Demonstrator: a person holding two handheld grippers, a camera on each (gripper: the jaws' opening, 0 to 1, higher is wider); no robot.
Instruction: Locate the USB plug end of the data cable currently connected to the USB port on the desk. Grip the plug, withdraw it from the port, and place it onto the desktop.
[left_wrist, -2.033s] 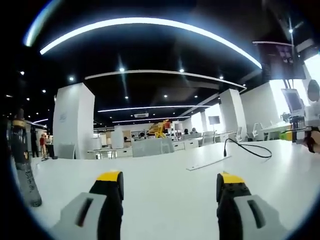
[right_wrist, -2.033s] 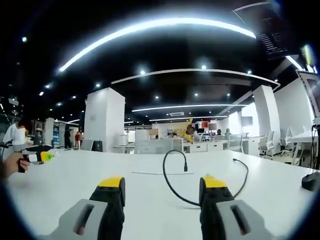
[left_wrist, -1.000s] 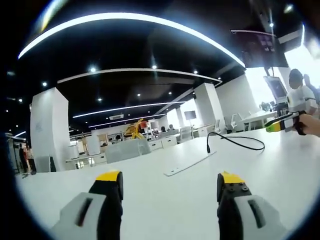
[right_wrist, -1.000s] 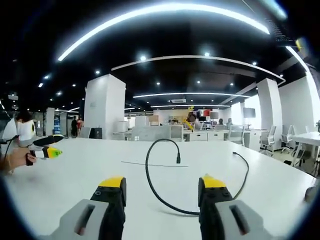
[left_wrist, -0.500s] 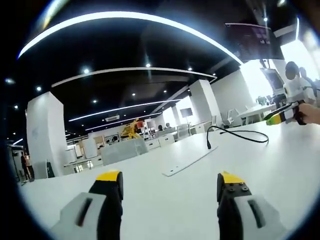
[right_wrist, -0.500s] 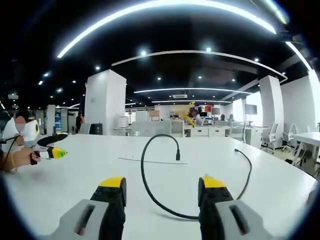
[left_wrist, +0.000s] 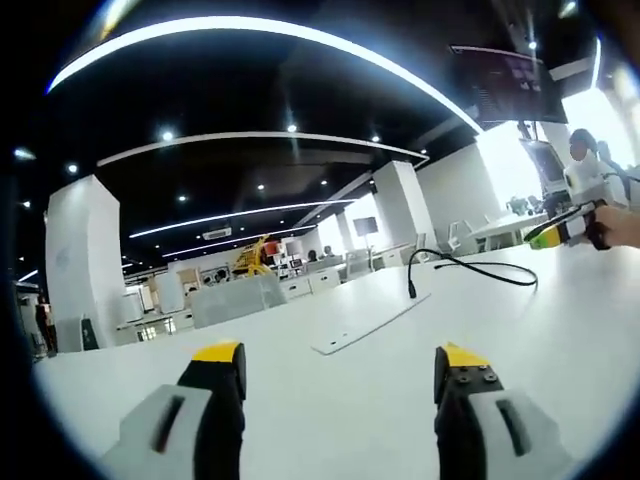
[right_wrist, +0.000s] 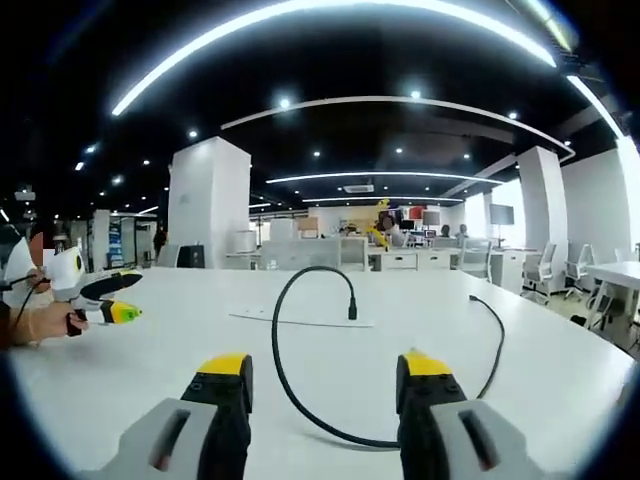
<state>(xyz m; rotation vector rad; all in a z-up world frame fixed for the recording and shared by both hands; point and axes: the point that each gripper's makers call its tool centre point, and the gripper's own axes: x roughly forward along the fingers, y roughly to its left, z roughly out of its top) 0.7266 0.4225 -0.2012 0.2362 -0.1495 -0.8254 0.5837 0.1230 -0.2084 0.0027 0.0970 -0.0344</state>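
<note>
A black data cable (right_wrist: 285, 380) arches up from the white desk (right_wrist: 150, 360); its plug (right_wrist: 352, 309) stands upright in a flat port strip (right_wrist: 300, 319) set in the desktop. My right gripper (right_wrist: 325, 380) is open, low over the desk, with the cable loop between its yellow-tipped fingers and the plug farther ahead. In the left gripper view the plug (left_wrist: 411, 289) and strip (left_wrist: 365, 322) lie ahead to the right. My left gripper (left_wrist: 340, 375) is open with nothing in it. Each gripper shows at the edge of the other's view: the right one (left_wrist: 570, 227), the left one (right_wrist: 105, 300).
The cable's far end (right_wrist: 490, 330) trails across the desk to the right. Office desks, chairs (right_wrist: 545, 280) and a white pillar (right_wrist: 205, 215) stand behind the desk's far edge. A person's hand (right_wrist: 40, 322) holds the left gripper.
Both views have drifted closer to the cable and port strip. The plug still stands in the strip. Both grippers stay open.
</note>
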